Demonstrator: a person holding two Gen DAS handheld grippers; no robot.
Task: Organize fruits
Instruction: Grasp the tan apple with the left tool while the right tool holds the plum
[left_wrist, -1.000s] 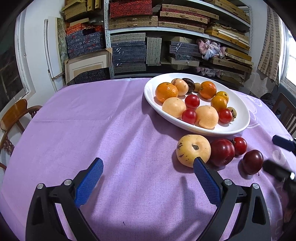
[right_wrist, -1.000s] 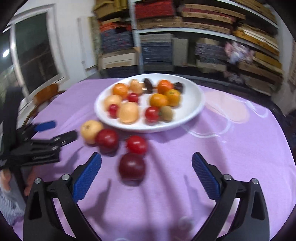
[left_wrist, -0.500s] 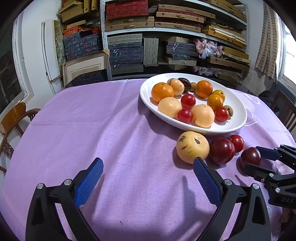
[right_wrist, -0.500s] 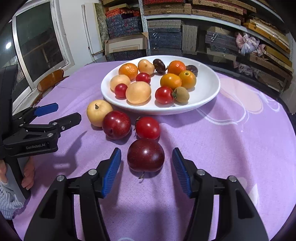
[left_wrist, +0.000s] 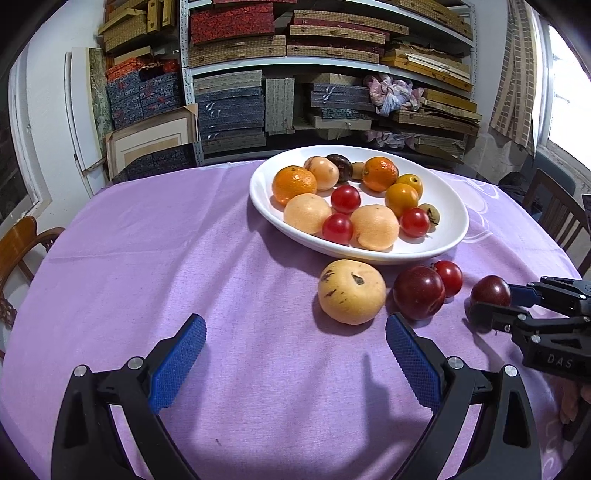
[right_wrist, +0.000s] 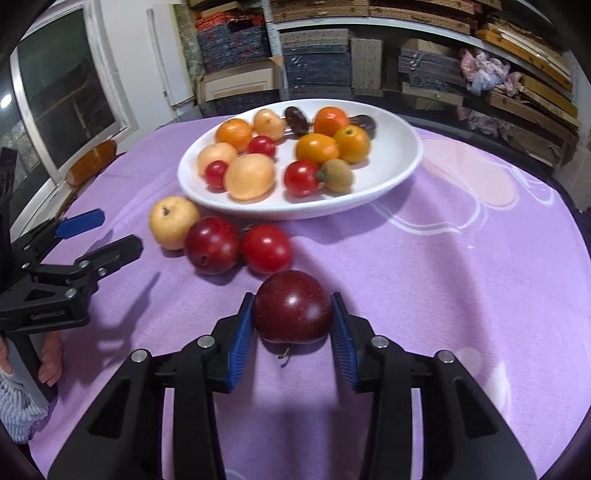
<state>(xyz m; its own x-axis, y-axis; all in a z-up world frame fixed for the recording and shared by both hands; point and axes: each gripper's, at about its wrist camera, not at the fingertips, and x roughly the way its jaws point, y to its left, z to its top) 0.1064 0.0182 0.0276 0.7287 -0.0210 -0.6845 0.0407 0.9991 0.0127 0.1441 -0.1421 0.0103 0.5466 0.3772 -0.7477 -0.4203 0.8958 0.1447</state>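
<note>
A dark plum (right_wrist: 293, 306) lies on the purple tablecloth (right_wrist: 461, 277). My right gripper (right_wrist: 293, 301) has it between its blue pads; the jaws are closing and both pads touch its sides. In the left wrist view the same plum (left_wrist: 490, 290) sits in the right gripper (left_wrist: 495, 300) at the far right. My left gripper (left_wrist: 294, 325) is open over bare cloth, just short of a yellow apple (left_wrist: 351, 291). Beside the apple lie a second red plum (left_wrist: 418, 291) and a tomato (left_wrist: 448, 277). Behind them a white oval plate (left_wrist: 448, 236) holds several fruits.
Wooden chairs stand at the table's left edge (left_wrist: 22, 236) and right edge (left_wrist: 554, 210). Shelves (left_wrist: 332, 74) stacked with boxes fill the wall behind the table. A hand (right_wrist: 48, 362) holds the left gripper (right_wrist: 116, 230) at the left of the right wrist view.
The right gripper came forward and down around the dark plum, and its jaws narrowed from wide apart to the plum's sides. The left gripper stayed nearly still and open.
</note>
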